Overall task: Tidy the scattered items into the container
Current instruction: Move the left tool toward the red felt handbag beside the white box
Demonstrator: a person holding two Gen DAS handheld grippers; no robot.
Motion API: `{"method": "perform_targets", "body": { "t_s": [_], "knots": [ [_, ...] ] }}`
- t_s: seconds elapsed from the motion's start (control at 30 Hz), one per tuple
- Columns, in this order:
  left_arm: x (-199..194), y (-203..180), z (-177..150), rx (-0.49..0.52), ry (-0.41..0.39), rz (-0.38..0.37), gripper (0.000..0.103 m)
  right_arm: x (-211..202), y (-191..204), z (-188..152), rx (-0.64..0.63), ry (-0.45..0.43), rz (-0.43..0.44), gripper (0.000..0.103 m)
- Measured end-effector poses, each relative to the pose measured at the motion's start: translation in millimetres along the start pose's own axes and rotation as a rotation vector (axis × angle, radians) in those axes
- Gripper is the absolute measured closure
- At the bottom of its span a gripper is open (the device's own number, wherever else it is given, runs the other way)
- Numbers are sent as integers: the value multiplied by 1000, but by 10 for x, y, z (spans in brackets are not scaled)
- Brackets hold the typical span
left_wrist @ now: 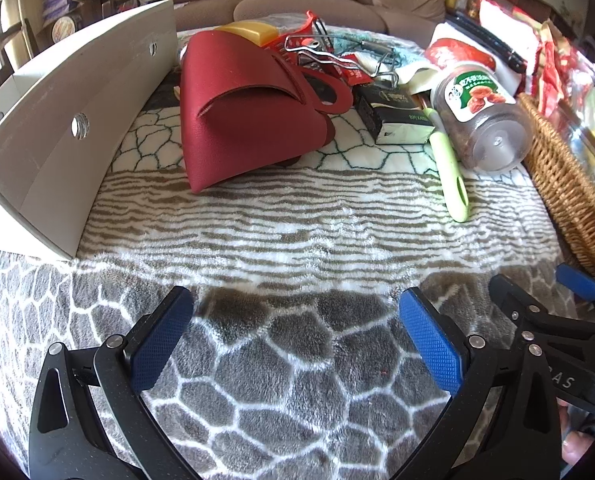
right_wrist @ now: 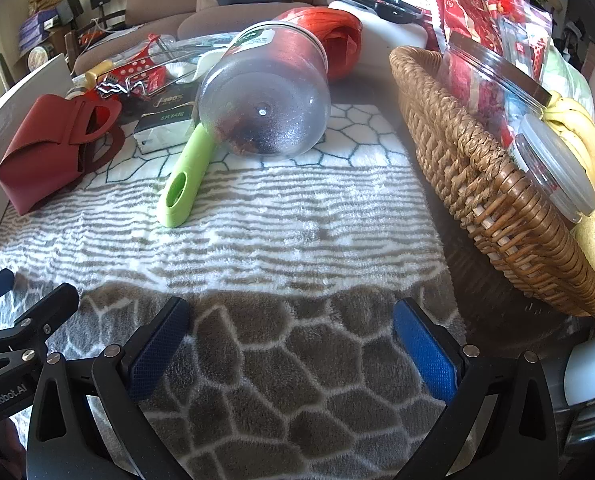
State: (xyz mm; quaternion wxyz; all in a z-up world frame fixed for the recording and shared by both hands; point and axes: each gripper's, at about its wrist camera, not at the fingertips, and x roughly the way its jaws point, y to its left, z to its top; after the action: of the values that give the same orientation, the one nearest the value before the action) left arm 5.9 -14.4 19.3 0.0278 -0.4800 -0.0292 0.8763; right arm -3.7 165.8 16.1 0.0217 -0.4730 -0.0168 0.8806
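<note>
Little looked done — the jar (right_wrist: 265,92), green handle (right_wrist: 183,184) and red pouch (left_wrist: 237,116) lay outside the wicker basket (right_wrist: 497,208), while left gripper (left_wrist: 295,348) and right gripper (right_wrist: 291,352) gaped wide, empty.

Left gripper (left_wrist: 295,342), right gripper (right_wrist: 291,346): black perforated frames carrying silver screws, fingers (right_wrist: 425,354) wearing blue textured pads, white lettering showing.

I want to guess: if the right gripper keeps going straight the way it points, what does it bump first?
Probably just the blanket; the open right gripper tilts down at bare fabric, short of the jar.
</note>
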Motion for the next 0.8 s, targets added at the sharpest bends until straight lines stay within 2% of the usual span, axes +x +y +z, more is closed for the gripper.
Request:
{"method": "perform_targets", "body": {
  "t_s": [0.2,0.33,0.53,0.8],
  "knots": [
    [-445,183,159,45,-74,-24,0,-228,238,109,-45,-37,-17,0],
    [-876,442,385,45,-152,-12,0,-487,359,298,15,-53,27,0],
    [-1495,904,647,42,-246,32,0,-1117,626,556,16,-128,51,0],
    [-2054,1510,702,-2,-302,80,0,-1877,1151,802,-35,-216,126,0]
  ]
}}
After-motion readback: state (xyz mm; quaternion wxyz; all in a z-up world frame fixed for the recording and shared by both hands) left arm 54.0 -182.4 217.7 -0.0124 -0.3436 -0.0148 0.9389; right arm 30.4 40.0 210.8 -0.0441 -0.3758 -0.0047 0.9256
